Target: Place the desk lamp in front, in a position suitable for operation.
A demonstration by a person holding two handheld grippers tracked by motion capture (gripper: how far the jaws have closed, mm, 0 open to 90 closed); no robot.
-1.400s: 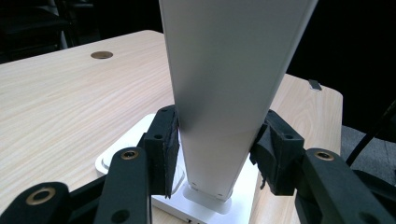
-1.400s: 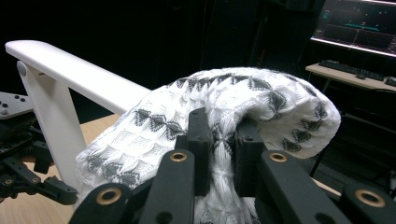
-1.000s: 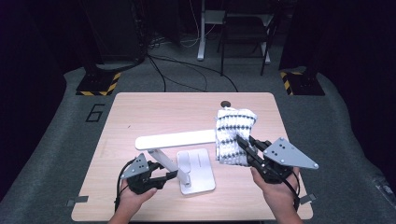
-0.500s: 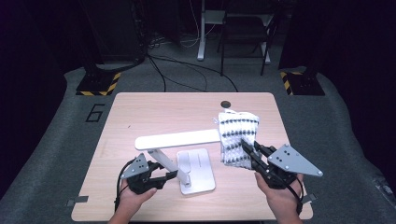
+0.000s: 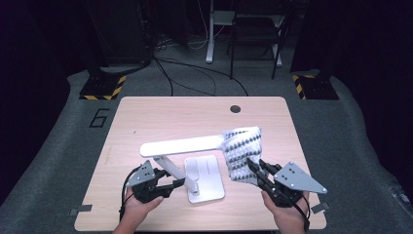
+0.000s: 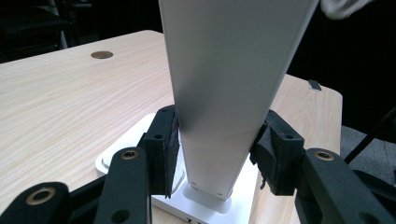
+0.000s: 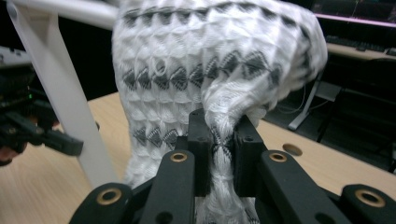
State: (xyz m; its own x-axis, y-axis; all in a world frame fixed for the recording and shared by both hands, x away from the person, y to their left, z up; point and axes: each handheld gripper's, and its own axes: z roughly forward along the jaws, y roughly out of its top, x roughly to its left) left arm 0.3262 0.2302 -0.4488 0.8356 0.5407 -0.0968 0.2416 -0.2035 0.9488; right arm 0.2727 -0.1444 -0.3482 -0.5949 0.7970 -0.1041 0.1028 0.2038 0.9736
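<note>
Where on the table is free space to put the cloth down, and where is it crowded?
Free: the far strip of the table between the grommet hole and the lamp, and the left part. Crowded: the near middle, with the lamp base, left gripper, right gripper and cloth.

The scene holds 1 wooden table (image 5: 160,122), 1 white desk lamp (image 5: 181,145), 1 patterned white-and-grey cloth (image 5: 242,148), 2 handheld grippers, left (image 5: 168,185) and right (image 5: 254,169), 2 hazard-striped floor bases (image 5: 101,89), and what appears to be 1 chair (image 5: 255,29) in the dark background.
</note>
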